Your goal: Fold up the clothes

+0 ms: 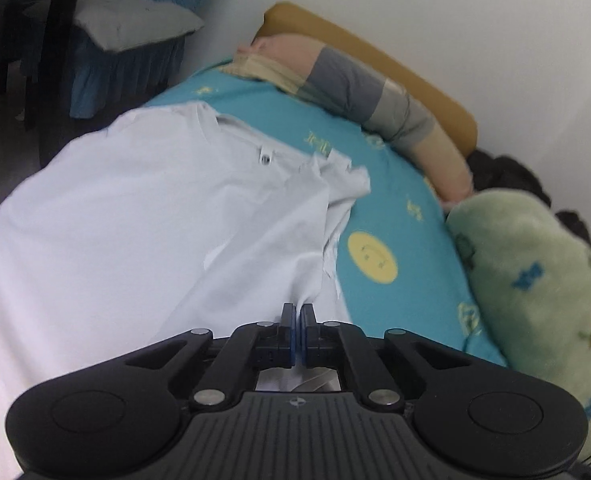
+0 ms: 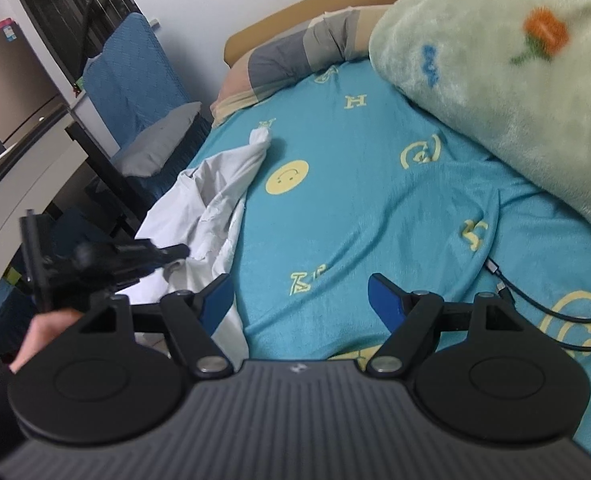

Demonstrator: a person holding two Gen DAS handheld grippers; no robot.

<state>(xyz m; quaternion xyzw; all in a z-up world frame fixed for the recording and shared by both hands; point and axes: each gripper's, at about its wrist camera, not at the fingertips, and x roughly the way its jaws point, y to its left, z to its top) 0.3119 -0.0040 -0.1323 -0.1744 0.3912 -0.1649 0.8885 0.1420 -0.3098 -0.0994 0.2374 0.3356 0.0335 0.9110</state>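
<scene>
**Left gripper pinches a white shirt on a turquoise bed; right gripper hangs open**

Spread over the near left part of the bed lies a white cotton shirt [image 1: 147, 216], its round neckline toward the far end and one rumpled sleeve folded back onto the cloth. It rests on a turquoise bedsheet printed with yellow smiley faces and letters [image 1: 395, 208].

Seen from the left wrist camera, the left gripper [image 1: 299, 312] has its two black fingers with blue pads pressed together, clenched on a ridge of the white shirt's fabric that rises into the pads. The right wrist camera shows the same gripper from the side [image 2: 175, 251], with a bare hand [image 2: 45, 336] behind it, at the shirt's edge [image 2: 215, 200].

Its counterpart, the right gripper [image 2: 301, 296], stands released, blue-padded fingers spread wide over bare turquoise sheet just right of the shirt, with nothing between them.

Along the head of the bed lies a long bolster pillow in pink, grey and beige bands [image 1: 375, 92] against a mustard-yellow padded headboard [image 1: 375, 52]. A fluffy pale green blanket with blue and orange motifs [image 2: 515, 80] is heaped on the right side of the bed. A black cable [image 2: 535, 300] runs across the sheet near the right gripper. Beyond the bed's left side sits a chair with a blue quilted cover and a grey cushion [image 2: 135, 80].
</scene>
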